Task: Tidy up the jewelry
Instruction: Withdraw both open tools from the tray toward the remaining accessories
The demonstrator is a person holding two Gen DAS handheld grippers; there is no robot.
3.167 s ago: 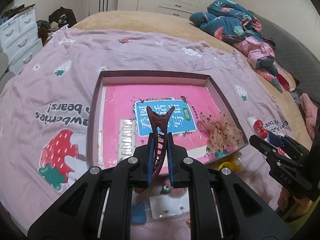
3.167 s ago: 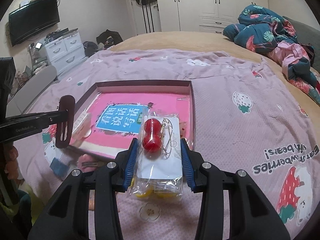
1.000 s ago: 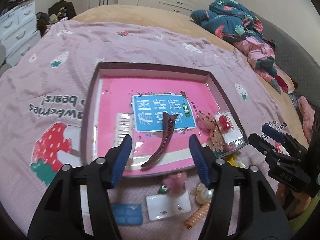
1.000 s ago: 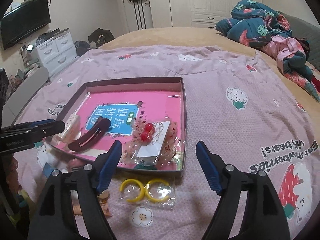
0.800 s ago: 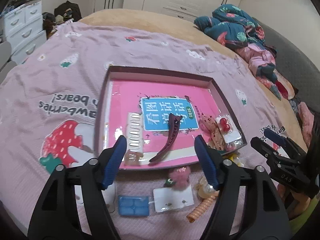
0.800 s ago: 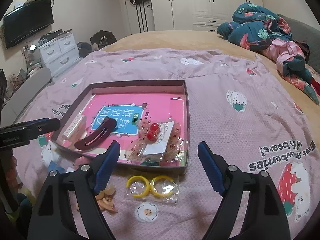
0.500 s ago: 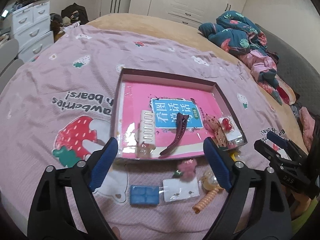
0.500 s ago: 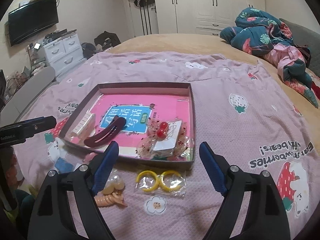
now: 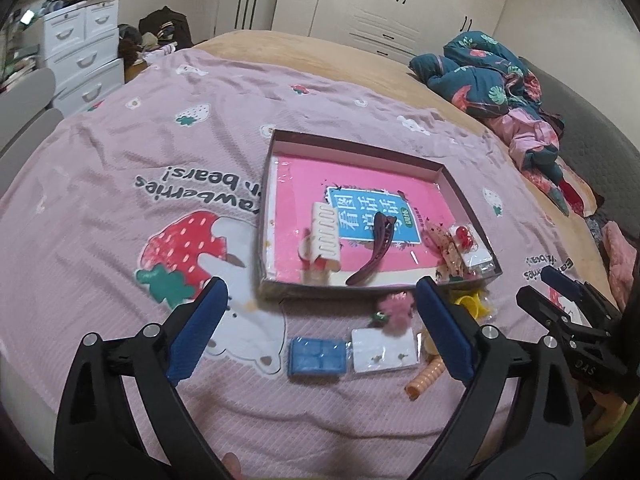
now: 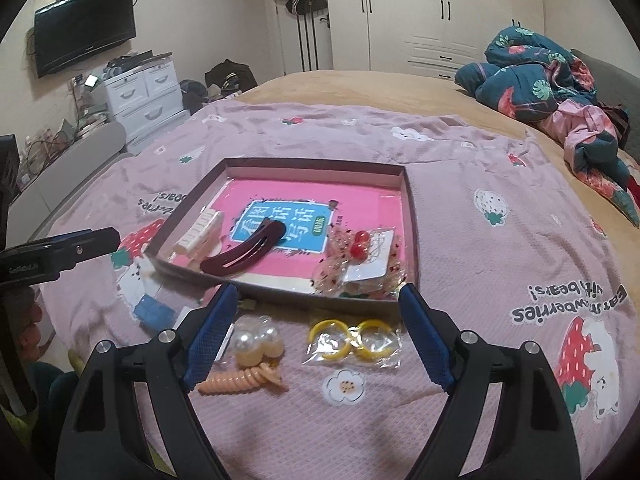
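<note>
The shallow box tray (image 9: 460, 188) lies on the bed and holds a pink book. On the book lie a dark red hair clip (image 9: 376, 248), a white comb clip (image 9: 323, 236) and a packet with red cherry beads (image 10: 360, 250). My left gripper (image 9: 321, 286) hovers short of the tray's near edge, its jaws opening with nothing between them. My right gripper (image 10: 318, 292) is open and empty above a bag of yellow hoops (image 10: 352, 340). Near it lie pearl beads (image 10: 256, 344) and an orange spiral tie (image 10: 240, 380).
Loose on the strawberry-print blanket (image 9: 160, 152) in front of the tray lie a pink fluffy clip (image 9: 394, 308), a blue block (image 9: 318, 358) and a white earring card (image 9: 384, 350). Bundled clothes (image 10: 560, 92) sit at the far right. White drawers (image 9: 84, 52) stand left of the bed.
The dark red clip and the cherry packet, held earlier, now lie in the tray. Both grippers have drawn back from the tray, and the left jaws have spread wider.
</note>
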